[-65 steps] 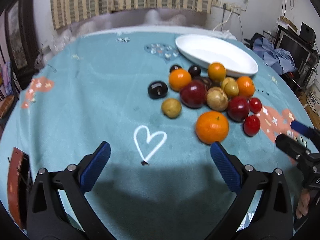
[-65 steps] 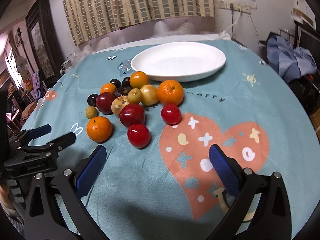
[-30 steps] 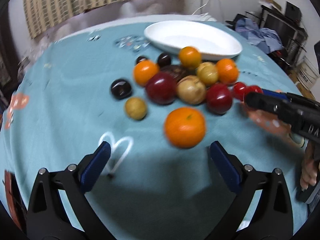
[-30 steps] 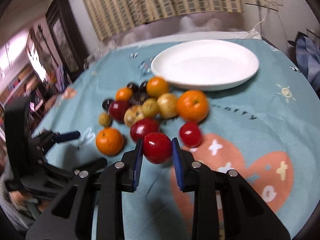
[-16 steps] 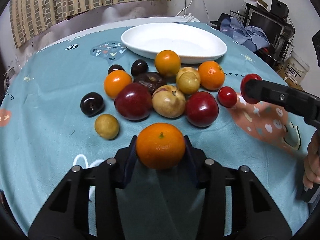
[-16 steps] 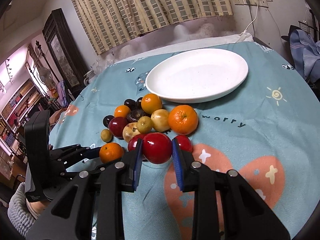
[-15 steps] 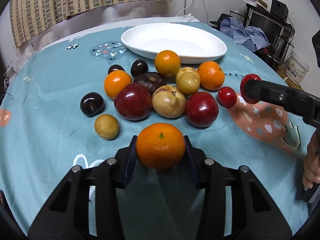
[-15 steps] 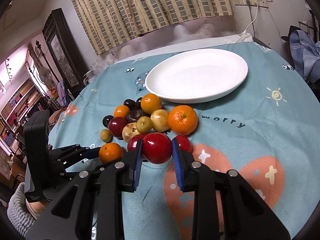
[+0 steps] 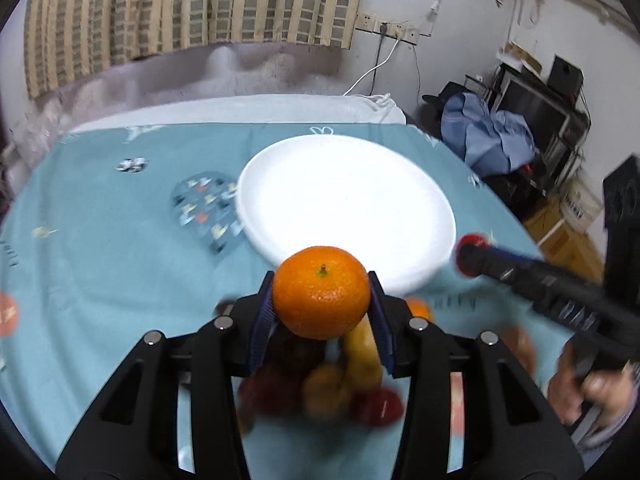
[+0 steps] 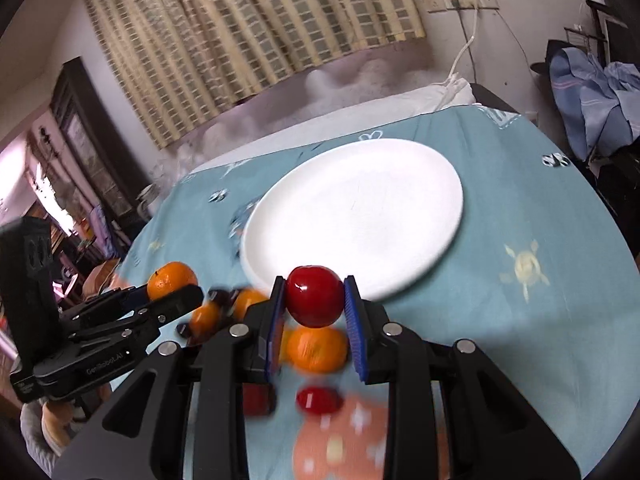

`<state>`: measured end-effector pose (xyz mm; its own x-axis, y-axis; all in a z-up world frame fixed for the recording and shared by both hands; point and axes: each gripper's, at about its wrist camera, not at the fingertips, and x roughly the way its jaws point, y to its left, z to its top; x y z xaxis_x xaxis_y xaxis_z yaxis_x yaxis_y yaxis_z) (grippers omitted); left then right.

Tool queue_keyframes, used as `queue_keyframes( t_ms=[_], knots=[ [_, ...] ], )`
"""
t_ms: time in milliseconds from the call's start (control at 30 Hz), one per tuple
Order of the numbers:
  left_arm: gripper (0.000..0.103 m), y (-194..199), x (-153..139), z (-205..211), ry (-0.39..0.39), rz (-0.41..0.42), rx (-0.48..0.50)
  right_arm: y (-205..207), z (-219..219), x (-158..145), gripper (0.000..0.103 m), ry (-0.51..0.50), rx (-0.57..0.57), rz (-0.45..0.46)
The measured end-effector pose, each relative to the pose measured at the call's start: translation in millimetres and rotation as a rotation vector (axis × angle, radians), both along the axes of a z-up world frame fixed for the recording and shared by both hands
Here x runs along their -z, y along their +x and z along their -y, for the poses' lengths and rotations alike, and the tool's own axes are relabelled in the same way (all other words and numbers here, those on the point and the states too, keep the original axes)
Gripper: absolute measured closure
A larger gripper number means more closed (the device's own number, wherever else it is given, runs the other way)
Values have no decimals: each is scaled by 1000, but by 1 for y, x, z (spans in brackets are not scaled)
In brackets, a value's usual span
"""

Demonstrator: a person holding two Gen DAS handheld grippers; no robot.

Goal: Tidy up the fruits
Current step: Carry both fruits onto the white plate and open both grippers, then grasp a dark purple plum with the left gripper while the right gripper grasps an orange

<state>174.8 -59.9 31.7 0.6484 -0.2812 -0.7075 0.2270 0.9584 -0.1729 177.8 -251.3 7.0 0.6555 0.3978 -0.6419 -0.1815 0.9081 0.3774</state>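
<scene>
My left gripper [image 9: 322, 306] is clamped on an orange [image 9: 321, 292]; my right gripper [image 10: 315, 310] is clamped on a red apple [image 10: 315, 296], both near the white plate's [image 9: 280, 184] rim.

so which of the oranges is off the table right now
The orange clamped in the left gripper, raised near the white plate. The other oranges lie on the blue tablecloth below.

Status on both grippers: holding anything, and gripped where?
Left gripper holds an orange, pads on its left and right sides, stem facing the camera. Right gripper holds a red fruit, clamped across its sides.
</scene>
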Motion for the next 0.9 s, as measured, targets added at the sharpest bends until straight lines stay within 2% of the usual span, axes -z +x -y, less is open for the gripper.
queue_keyframes(
  t_ms=[167,233,267,300,333,400,467,567,633,800,900],
  knots=[
    [56,49,23,17,20,-65,5,40,3,26,72,-21,61,-83],
    [46,57,29,18,19,-65,-3,42,6,29,69,-22,65,-85],
    [38,59,28,18,16,-57,-10,42,6,28,53,-22,66,-78],
    [32,58,28,17,13,-52,-13,39,8,26,29,-35,86,-59],
    [31,56,28,17,9,-49,-14,34,10,21,23,-44,106,-24],
    [30,50,25,14,1,-42,-16,23,11,11,22,-44,107,46],
    [27,39,20,5,1,-27,-31,14,11,0,22,-35,99,64],
    [14,9,7,-24,0,21,-123,-10,13,-15,20,38,83,88],
    [13,-10,5,-44,4,32,-180,-33,9,-17,15,47,75,86],
    [13,-56,30,-92,-15,-11,-311,-71,-2,-3,14,49,63,66],
    [13,-68,51,-107,-29,-40,-330,-78,0,12,14,65,79,35]
  ],
)
